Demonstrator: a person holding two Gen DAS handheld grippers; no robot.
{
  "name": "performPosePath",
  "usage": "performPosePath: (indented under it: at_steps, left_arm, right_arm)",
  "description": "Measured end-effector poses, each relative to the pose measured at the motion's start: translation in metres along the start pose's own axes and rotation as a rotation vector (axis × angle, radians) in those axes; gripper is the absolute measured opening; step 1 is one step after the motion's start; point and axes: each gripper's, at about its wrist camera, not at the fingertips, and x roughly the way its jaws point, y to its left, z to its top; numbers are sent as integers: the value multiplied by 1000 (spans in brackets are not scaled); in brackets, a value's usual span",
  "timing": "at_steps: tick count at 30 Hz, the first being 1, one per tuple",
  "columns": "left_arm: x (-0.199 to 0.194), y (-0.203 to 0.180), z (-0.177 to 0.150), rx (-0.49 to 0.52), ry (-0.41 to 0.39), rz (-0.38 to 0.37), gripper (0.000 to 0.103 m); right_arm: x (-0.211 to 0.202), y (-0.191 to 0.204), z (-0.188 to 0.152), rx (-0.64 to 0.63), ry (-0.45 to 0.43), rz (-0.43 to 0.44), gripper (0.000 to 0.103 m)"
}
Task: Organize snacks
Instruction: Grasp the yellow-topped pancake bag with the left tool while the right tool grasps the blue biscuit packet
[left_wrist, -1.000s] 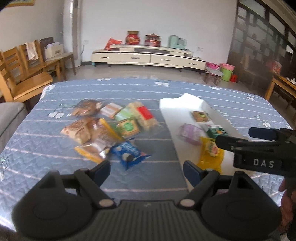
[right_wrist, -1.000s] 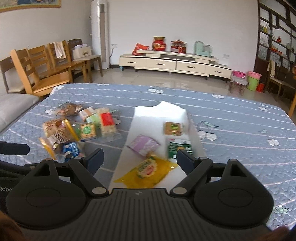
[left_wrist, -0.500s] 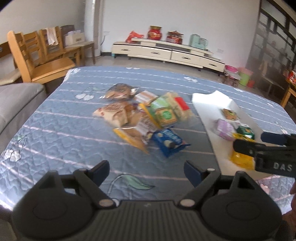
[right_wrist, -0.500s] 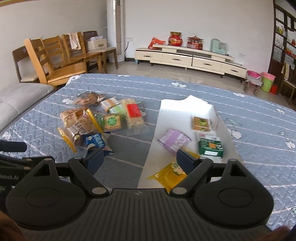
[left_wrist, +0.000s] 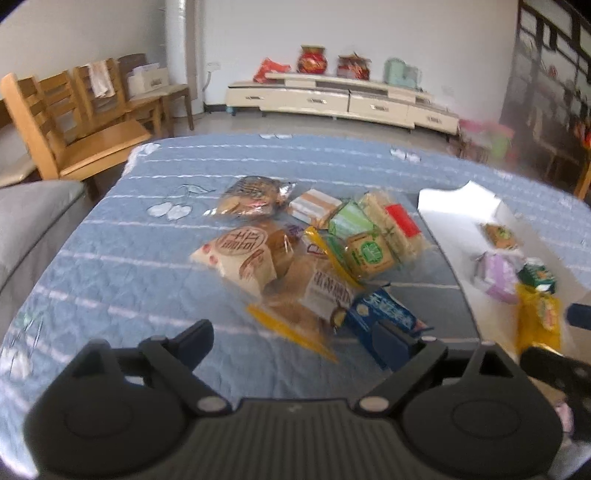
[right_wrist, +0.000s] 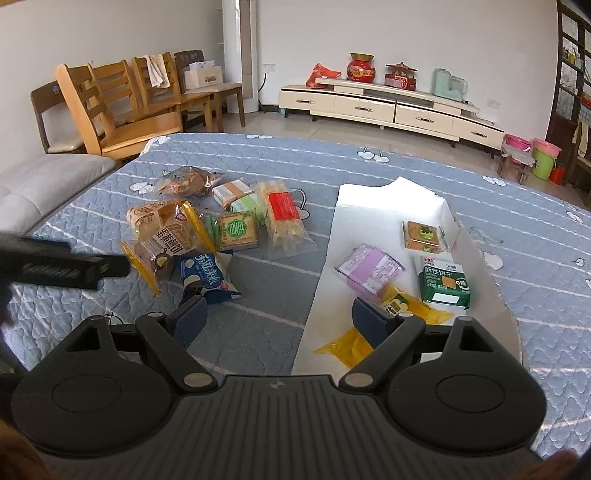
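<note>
A pile of loose snack packets (left_wrist: 306, 254) lies on the blue quilted table, also in the right wrist view (right_wrist: 207, 236); a blue packet (right_wrist: 207, 275) lies nearest. A white tray (right_wrist: 373, 206) to the right holds a purple packet (right_wrist: 369, 269), a green box (right_wrist: 445, 282), a yellow packet (right_wrist: 384, 325) and a small brown biscuit pack (right_wrist: 423, 236). My left gripper (left_wrist: 295, 347) is open and empty, just in front of the pile. My right gripper (right_wrist: 277, 317) is open and empty, over the tray's near left edge.
Wooden chairs (right_wrist: 122, 107) stand beyond the table's left side and a grey cushion (right_wrist: 40, 184) lies at the left. A low white cabinet (right_wrist: 388, 107) runs along the far wall. Pink and green buckets (right_wrist: 543, 155) stand at the far right.
My left gripper has swung left and closer, from facing the tray's left edge to facing the pile. My right gripper has drifted left; the pile has come further into its view.
</note>
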Motion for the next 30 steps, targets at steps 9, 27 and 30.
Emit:
performPosePath:
  at_steps: [9,27,30]
  left_arm:
    - [57,-12,19,98,74,13,84]
    - [5,18,-27,-15,52,-38,31]
    - [-7,30,-33,-56,40,-22,31]
  right_arm:
    - [14,-3,0,6,19,5,103]
    - [42,22,3,-23,63,57,103]
    - [54,34,9,-49,75,88,103]
